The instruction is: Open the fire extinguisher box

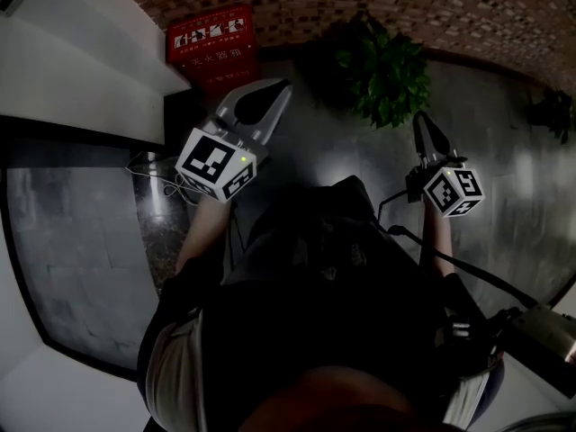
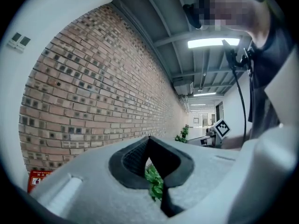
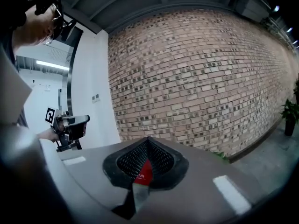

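Red fire extinguisher box (image 1: 211, 43) stands upper left in the head view, against the brick wall (image 1: 378, 3). Left gripper (image 1: 270, 93) and right gripper (image 1: 423, 129) are mid-frame, both clenched empty and apart from the box.

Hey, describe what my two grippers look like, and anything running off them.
The left gripper and right gripper have grey shells with black textured pads. Each carries a white cube printed with black square markers. A black cable trails from the right one. The person wears a dark top.
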`<control>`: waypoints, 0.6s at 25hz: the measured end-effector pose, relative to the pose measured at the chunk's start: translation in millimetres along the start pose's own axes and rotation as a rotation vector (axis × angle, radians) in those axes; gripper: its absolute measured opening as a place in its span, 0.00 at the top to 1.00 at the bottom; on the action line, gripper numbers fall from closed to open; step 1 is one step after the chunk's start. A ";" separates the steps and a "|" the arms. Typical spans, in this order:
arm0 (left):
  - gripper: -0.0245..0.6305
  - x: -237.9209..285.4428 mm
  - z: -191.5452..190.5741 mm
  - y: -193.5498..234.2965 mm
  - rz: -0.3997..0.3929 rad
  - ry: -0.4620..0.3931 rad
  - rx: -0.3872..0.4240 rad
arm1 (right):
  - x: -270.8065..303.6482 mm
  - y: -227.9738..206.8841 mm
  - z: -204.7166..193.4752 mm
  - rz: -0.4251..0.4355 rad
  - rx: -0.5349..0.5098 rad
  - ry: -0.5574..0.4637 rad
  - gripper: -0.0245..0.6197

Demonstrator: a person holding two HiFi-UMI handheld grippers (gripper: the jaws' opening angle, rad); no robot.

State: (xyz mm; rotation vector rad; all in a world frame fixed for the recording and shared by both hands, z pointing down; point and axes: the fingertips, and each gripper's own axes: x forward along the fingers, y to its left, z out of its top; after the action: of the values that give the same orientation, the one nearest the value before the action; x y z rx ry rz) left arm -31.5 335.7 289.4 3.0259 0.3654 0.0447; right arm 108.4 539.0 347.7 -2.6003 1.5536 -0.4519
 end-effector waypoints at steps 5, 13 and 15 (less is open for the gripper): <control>0.97 5.2 -1.6 7.5 0.023 0.006 -0.026 | 8.5 -11.1 -3.1 -0.012 0.002 0.038 0.96; 0.97 28.0 -17.4 22.7 0.081 0.037 -0.100 | 36.8 -35.4 -18.7 0.029 0.009 0.117 0.96; 0.97 41.1 -15.3 26.5 0.085 0.042 -0.104 | 48.0 -50.4 -13.9 0.029 0.021 0.119 0.96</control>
State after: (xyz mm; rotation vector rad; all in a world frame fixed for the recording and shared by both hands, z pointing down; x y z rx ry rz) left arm 14.0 321.2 307.9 2.9394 0.2296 0.1294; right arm 168.3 522.6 381.9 -2.5749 1.6103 -0.6275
